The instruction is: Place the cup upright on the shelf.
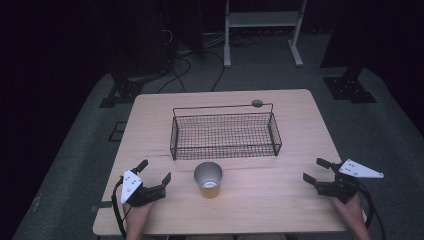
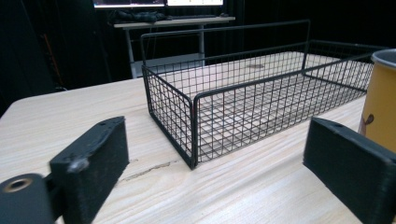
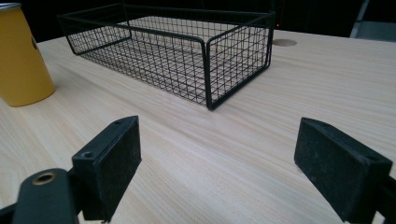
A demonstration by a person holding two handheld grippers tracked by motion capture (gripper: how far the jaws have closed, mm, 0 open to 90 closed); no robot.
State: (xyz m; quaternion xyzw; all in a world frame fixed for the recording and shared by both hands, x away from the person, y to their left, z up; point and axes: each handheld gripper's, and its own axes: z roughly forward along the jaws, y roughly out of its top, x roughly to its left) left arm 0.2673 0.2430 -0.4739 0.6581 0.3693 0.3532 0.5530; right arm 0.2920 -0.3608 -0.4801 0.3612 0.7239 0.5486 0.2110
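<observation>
**One basket, one cup, two grippers**

We count one black wire-mesh basket (image 1: 225, 135), rectangular, mid-surface (image 1: 280, 200) of pale wood grain. One yellow cup (image 1: 208, 180), metal-lined, stands just before it. Left gripper (image 1: 156, 173) and right gripper (image 1: 316, 170): jaws wide apart, holding nothing.

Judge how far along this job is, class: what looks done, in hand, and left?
Done: nothing visible; the wire basket sits empty and the yellow cup stands upright in front of it. In hand: nothing; left gripper and right gripper are both open near the table edge. Left: presumably everything, perhaps moving the cup.
</observation>
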